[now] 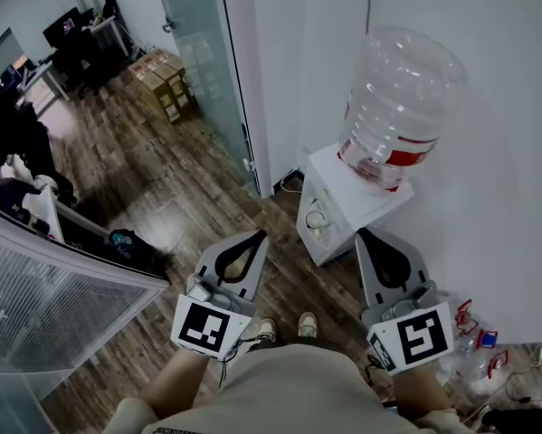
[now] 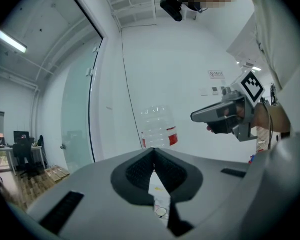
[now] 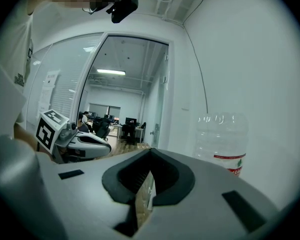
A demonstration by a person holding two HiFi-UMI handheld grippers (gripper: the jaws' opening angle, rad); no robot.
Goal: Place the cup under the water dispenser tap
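Observation:
A white water dispenser (image 1: pixel 341 183) stands against the wall with a clear, red-labelled bottle (image 1: pixel 399 107) on top. A small pale round shape (image 1: pixel 318 220) sits at its front face, too small to tell whether it is a cup. My left gripper (image 1: pixel 257 239) and right gripper (image 1: pixel 365 234) both hover in front of the dispenser, pointing at it. Each is shut with nothing held. In the left gripper view the left gripper (image 2: pixel 154 154) shows tips that meet, the bottle (image 2: pixel 159 126) behind them and the right gripper (image 2: pixel 196 116) alongside. In the right gripper view the right gripper (image 3: pixel 150 151) is shut too.
A frosted glass door (image 1: pixel 198 52) stands left of the dispenser, with cardboard boxes (image 1: pixel 166 84) beyond it. A desk partition (image 1: pixel 62 287) runs along the left. Red-handled items and clear bottles (image 1: pixel 474 337) lie on the wooden floor at the right, by the wall.

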